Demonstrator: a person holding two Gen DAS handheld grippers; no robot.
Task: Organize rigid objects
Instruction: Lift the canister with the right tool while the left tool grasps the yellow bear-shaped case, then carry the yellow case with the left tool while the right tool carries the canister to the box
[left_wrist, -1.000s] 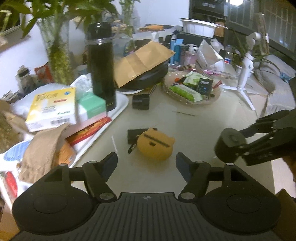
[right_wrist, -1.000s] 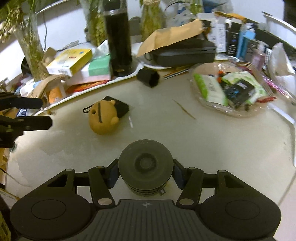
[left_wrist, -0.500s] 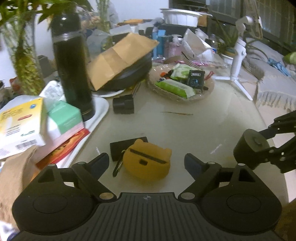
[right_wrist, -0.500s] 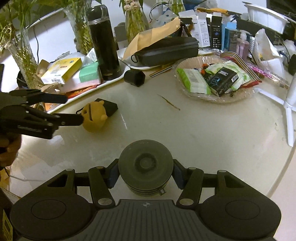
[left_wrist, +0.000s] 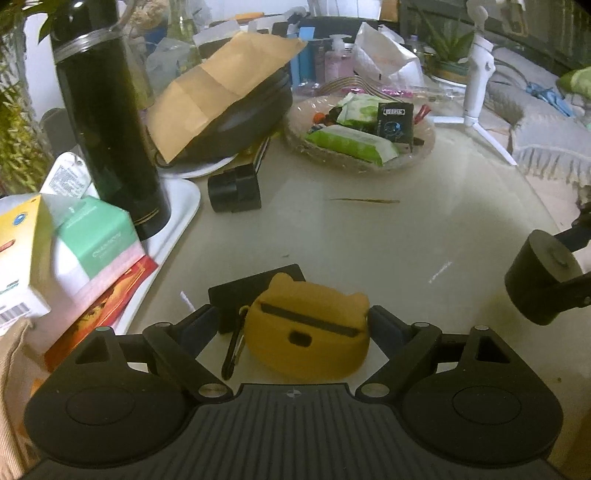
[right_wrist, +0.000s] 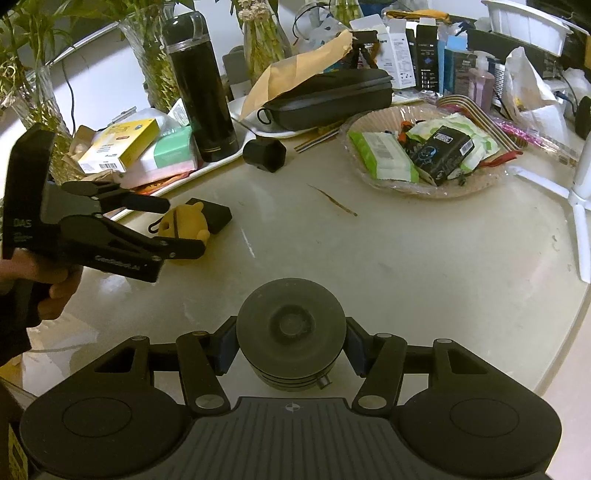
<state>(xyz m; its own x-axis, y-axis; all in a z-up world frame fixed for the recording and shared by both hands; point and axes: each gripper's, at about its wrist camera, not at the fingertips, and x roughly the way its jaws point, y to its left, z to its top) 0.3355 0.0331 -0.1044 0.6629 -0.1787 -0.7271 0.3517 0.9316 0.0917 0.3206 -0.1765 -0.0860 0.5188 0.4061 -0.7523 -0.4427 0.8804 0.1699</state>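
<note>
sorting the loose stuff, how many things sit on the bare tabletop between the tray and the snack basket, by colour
yellow: 1, bear-shaped yellow rubber case
black: 2, flat black card beneath it, small black plastic holder
brown: 1, thin brown stick
total: 4

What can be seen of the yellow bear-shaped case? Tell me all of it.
The yellow case is a rounded, matte, rubbery-looking shell with two small ears, a dark slot across it and a small oval hole. A dark clip hangs at its side. It lies on the table, partly over a flat black card, between the open left tongs, untouched.
</note>
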